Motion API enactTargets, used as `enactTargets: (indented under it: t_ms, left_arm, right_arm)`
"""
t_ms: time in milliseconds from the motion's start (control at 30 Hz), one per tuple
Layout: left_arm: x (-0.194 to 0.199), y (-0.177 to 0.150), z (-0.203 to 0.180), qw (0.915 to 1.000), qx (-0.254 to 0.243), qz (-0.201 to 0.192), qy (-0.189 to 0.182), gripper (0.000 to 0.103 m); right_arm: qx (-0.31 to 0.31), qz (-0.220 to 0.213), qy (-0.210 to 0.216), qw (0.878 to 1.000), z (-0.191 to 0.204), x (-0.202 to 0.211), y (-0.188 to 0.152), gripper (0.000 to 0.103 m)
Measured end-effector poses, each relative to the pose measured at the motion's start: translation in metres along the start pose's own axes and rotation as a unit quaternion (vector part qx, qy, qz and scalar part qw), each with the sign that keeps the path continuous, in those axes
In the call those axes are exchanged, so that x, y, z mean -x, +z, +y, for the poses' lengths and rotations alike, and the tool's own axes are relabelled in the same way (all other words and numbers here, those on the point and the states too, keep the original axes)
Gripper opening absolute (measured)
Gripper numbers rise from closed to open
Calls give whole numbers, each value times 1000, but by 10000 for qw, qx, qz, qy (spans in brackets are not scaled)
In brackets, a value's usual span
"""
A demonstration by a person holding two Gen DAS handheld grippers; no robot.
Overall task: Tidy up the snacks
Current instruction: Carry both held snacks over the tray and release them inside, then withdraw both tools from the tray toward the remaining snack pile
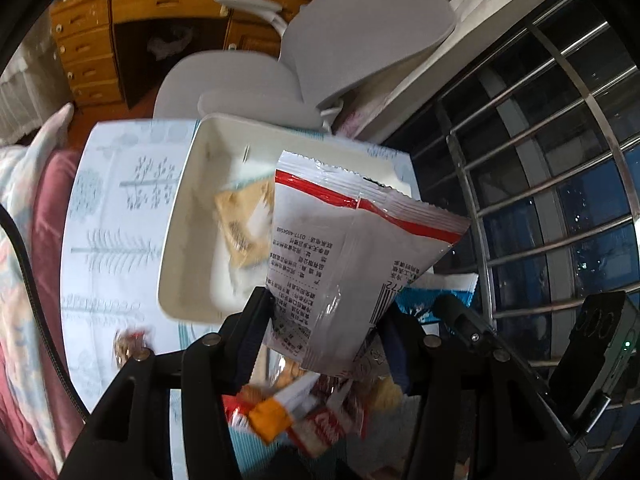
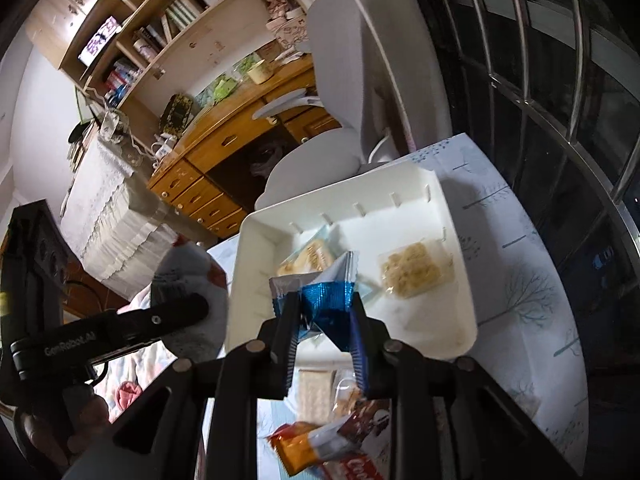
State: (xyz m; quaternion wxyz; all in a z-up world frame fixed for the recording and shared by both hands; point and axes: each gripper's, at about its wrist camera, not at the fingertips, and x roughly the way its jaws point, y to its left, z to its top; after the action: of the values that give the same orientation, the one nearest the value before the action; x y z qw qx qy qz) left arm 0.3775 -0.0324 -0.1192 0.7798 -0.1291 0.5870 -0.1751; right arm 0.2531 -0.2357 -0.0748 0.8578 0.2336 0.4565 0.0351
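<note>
Blur smears the near pile of snacks (image 1: 296,420) at 6 o'clock in the left wrist view; only an orange wrapper and red-white packs read, no labels. The lower end of the white-and-red bag (image 1: 352,256) is hidden behind the left gripper (image 1: 328,320), so pad contact on the 3 o'clock side can't be confirmed. Its back print is upside down and legible only in part.

Left view only: the bag's full back face, a small loose snack (image 1: 128,346) at 8 o'clock on the tabletop (image 1: 116,216), and a tan packet (image 1: 244,224) in the white tray (image 1: 176,264), blurred. The right gripper's body sits at 4 o'clock, cut off by the frame edge.

Right view only: tray (image 2: 468,312) interior is sharp, with a cracker packet (image 2: 308,258) at 12 o'clock from the jaws and a clear-wrapped biscuit block (image 2: 418,274) at 1 o'clock. The left gripper and its bag (image 2: 192,304) show at 9 o'clock, outside the tray rim; a hand (image 2: 68,432) is partly cut off at 8 o'clock.

Left jaws: about half open, closed on the white-and-red bag, which stands up between them and over the tray's near edge.

Right gripper (image 2: 324,320) jaws: nearly closed, pinching the crumpled blue-and-silver pouch (image 2: 324,300) above the tray's near wall.
</note>
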Motion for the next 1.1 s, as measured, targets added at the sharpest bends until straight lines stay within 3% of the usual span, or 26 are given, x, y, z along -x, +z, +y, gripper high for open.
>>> enactTargets:
  t_ms: [33, 100, 167, 467, 700, 1100]
  left_arm:
    - [-1, 1, -1, 10000, 21, -36, 15, 56]
    - [-5, 2, 0, 9999, 93, -33, 71, 81]
    - [-6, 2, 1, 9995, 173, -87, 240, 81]
    - [-5, -11, 6, 9980, 276, -55, 560, 81]
    - [7, -36, 4, 9980, 183, -44, 606, 81]
    - [35, -83, 9, 9985, -33, 70, 538, 81]
  right_arm:
    - [-46, -12, 12, 10000, -3, -1, 0, 27]
    - [-157, 15, 101, 9998, -12, -5, 0, 35]
    - [-223, 47, 97, 9997, -17, -6, 1, 42]
    - [-280, 169, 116, 9994, -27, -4, -3, 42]
    - [-264, 165, 134, 9994, -34, 6, -16, 55]
    - [-621, 9, -34, 9981, -49, 35, -57, 58]
